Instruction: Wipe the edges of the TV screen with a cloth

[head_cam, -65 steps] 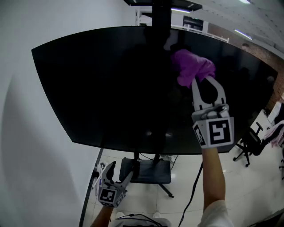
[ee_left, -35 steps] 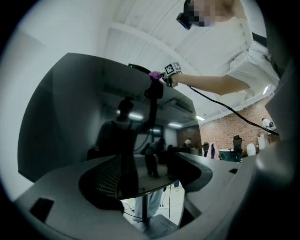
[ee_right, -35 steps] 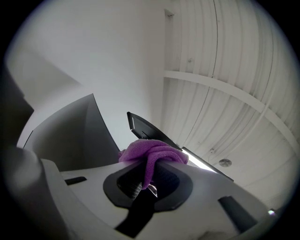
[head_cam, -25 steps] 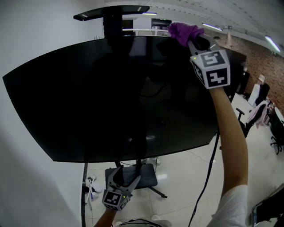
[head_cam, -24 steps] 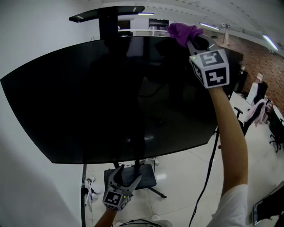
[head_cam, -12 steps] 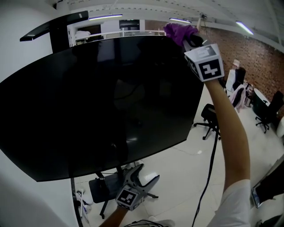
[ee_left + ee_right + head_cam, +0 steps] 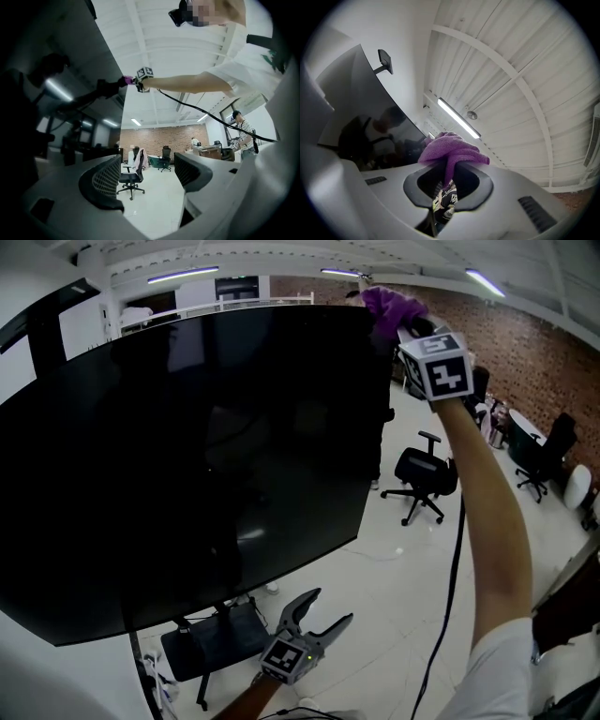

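The right gripper (image 7: 405,328) is raised high at the upper right of the head view, its jaws pinched tight on a purple cloth (image 7: 388,306). In the right gripper view the cloth (image 7: 451,148) bunches out above the closed jaws, with a tail hanging down between them. The wad sits against the top right corner of the TV (image 7: 187,456), whose dark face fills the left and centre of the frame.

The left gripper (image 7: 328,607) hangs low at the bottom centre, below the TV's lower edge and well apart from it. Its own view shows the jaws spread wide with nothing between them (only floor and a chair (image 7: 130,178) beyond).

The step in hand looks like the turn from the top edge onto the right edge. To do it well, the cloth and not the hard jaw tips should meet the frame, so the wrist wants rolling until the wad wraps over the corner. Then one steady stroke down the right side, pressure light, since the TV rides on a stand (image 7: 217,645) at the lower left and may rock if pushed. The grip should stay firm, as a loose wad would likely slip out mid-stroke. The free left gripper could steady the lower edge if the panel sways.
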Available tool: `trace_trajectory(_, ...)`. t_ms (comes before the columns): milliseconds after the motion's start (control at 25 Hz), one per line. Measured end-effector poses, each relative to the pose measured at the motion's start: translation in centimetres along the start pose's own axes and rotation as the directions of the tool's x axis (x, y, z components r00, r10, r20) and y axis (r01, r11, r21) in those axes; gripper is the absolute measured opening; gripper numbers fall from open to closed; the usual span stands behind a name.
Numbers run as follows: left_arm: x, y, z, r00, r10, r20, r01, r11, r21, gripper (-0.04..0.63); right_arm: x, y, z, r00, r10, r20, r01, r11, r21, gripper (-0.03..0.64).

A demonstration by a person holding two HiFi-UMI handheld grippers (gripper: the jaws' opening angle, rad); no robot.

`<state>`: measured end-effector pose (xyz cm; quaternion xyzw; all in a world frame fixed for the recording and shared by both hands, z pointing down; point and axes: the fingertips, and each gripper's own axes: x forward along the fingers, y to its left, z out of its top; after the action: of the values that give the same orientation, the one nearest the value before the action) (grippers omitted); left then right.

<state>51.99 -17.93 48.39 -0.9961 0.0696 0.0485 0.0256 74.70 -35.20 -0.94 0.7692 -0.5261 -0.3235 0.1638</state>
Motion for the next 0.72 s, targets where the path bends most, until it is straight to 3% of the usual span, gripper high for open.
trace_trajectory(160, 2.1, -1.0, -0.2, 1.0, -0.016, -0.02, 0.015, 0.998, -0.057, 0.34, 0.7, 0.2, -0.7, 1.0, 0.012, 0.004, -0.012, 1.0, -0.01, 0.055)
trace_trajectory(320, 3.5, -1.6, -1.0, 0.998, -0.046, -0.034, 0.044, 0.997, -0.07, 0.339, 1.2, -0.8, -1.1, 0.998, -0.056, -0.016, 0.055, 0.997, -0.048, 0.055)
trace_trajectory(520, 4.7, -3.8, -2.2, 0.996, -0.071, -0.059, 0.068, 0.996, -0.061, 0.341, -0.1, -2.2, -3.6, 0.996, -0.087, -0.021, 0.089, 0.993, 0.08, 0.055)
trace_trajectory(720, 4.1, -4.3, -2.8, 0.995, -0.061, -0.081, 0.053, 0.993, -0.101, 0.341, -1.4, 0.4, -7.5, 0.999, -0.03, -0.045, 0.039, 0.979, 0.198, 0.054)
